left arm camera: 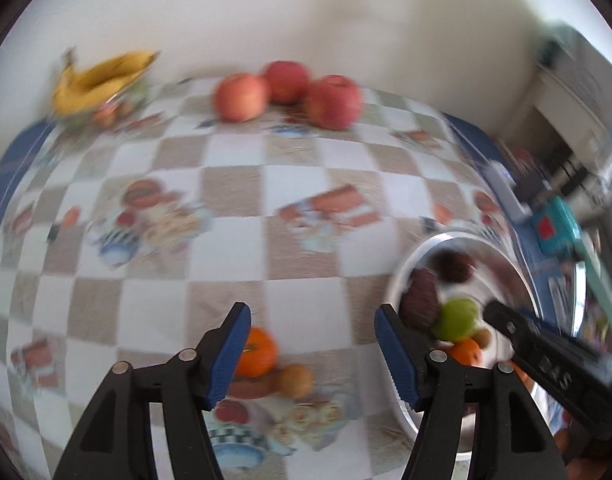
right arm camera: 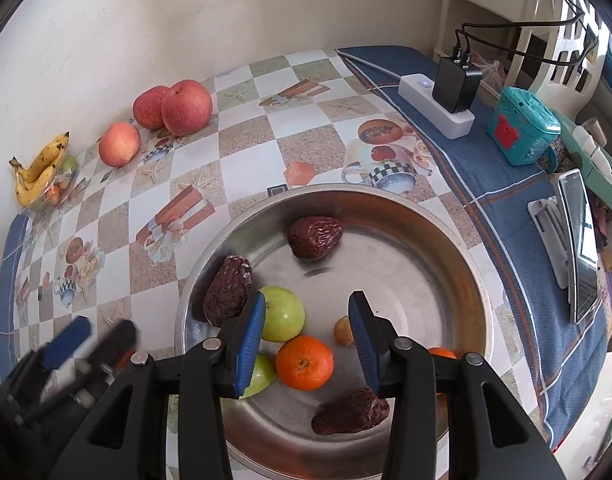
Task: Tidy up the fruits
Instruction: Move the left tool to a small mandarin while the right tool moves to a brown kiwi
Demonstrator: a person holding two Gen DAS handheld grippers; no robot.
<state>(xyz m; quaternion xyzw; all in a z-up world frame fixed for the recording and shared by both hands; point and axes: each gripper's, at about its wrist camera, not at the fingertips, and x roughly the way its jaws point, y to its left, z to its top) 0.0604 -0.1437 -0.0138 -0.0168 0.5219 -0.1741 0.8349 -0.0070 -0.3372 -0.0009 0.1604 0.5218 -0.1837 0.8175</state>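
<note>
A steel bowl (right arm camera: 458, 256) holds dried dates (right arm camera: 315, 237), green fruits (right arm camera: 284, 312), a tangerine (right arm camera: 304, 361) and a small tan fruit (right arm camera: 343, 331). My right gripper (right arm camera: 308, 348) is open and empty, hovering over the tangerine in the bowl. My left gripper (left arm camera: 312, 356) is open and empty above the tablecloth, left of the bowl (left arm camera: 518, 264); a tangerine (left arm camera: 257, 352) and a small tan fruit (left arm camera: 295, 380) lie between its fingers. The left gripper also shows blurred in the right wrist view (right arm camera: 90, 344).
Three red apples (left arm camera: 284, 94) and a banana bunch (left arm camera: 102, 78) over a bag of small fruit lie at the far edge by the wall. A power strip (right arm camera: 436, 106), teal box (right arm camera: 524, 128) and phone (right arm camera: 580, 240) sit on the blue cloth at right.
</note>
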